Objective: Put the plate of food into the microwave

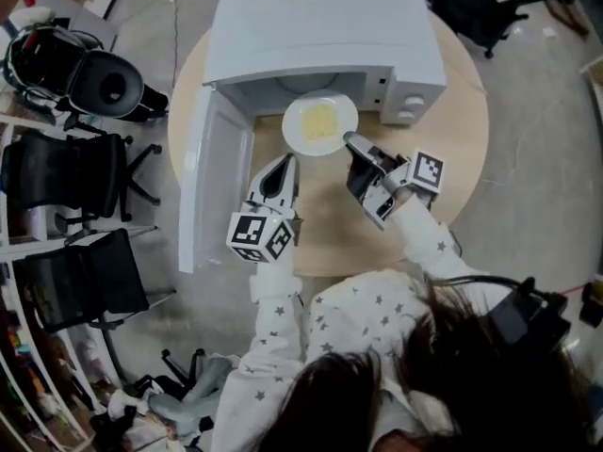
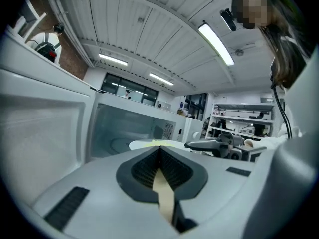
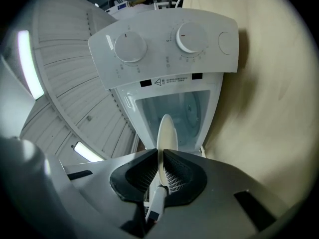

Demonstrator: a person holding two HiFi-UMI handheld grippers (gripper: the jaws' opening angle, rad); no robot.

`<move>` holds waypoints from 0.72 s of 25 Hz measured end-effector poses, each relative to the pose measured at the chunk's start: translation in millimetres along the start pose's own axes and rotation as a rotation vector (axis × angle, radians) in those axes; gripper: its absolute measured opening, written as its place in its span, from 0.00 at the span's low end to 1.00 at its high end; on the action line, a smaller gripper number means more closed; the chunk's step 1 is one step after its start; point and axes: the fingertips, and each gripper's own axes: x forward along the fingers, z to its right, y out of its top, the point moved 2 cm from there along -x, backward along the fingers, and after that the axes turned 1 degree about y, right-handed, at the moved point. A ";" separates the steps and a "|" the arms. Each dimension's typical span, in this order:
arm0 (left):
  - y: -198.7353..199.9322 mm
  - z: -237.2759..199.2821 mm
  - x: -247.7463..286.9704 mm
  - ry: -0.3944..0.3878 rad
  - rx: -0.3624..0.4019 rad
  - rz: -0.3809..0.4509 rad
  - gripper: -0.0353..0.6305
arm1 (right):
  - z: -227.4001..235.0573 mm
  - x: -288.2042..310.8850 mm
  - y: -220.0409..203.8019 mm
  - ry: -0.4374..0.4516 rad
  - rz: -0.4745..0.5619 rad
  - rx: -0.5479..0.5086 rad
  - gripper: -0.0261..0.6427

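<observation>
My right gripper (image 1: 350,141) is pinched on the near-right rim of the plate (image 1: 320,124), both pads pressing on the thin lip. My left gripper (image 1: 281,163) hangs over the table (image 1: 462,139) just near and left of the plate, jaws pressed together on nothing. The plate is in the air at the mouth of the microwave (image 1: 320,36), with its far edge about at the opening. The door (image 1: 212,177) is swung wide open to the left. I judge the plate stiff, smooth and breakable. It is not heavy, but held by one edge it will want to droop away from my pads and may slip if I jolt it. A deeper bite on the rim would be the safest hold, with the pads flat against both faces. The yellow food (image 1: 320,119) in the middle looks loose enough to slide if the plate tips. From above the plate is a full round disc, so it lies flat with its face up. My right gripper view shows it edge-on, a thin blade running out from my jaws toward the cavity. Being round, it has no long axis. The line from my grip through its centre runs far and slightly left, into the opening.
</observation>
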 end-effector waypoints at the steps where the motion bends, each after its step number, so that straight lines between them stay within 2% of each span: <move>1: -1.6 1.1 5.1 -0.036 0.000 -0.011 0.05 | 0.8 -2.5 2.4 0.000 0.035 -0.006 0.07; 6: -7.5 3.6 22.3 -0.194 0.014 -0.044 0.06 | 0.9 -0.2 5.2 0.006 0.171 -0.038 0.07; 10: -6.7 -4.5 36.9 -0.275 0.040 -0.061 0.06 | 5.2 24.7 10.3 0.015 0.240 -0.036 0.07; 18: -3.9 -18.1 60.3 -0.285 0.048 -0.048 0.06 | 26.0 42.4 29.9 -0.034 0.306 -0.021 0.07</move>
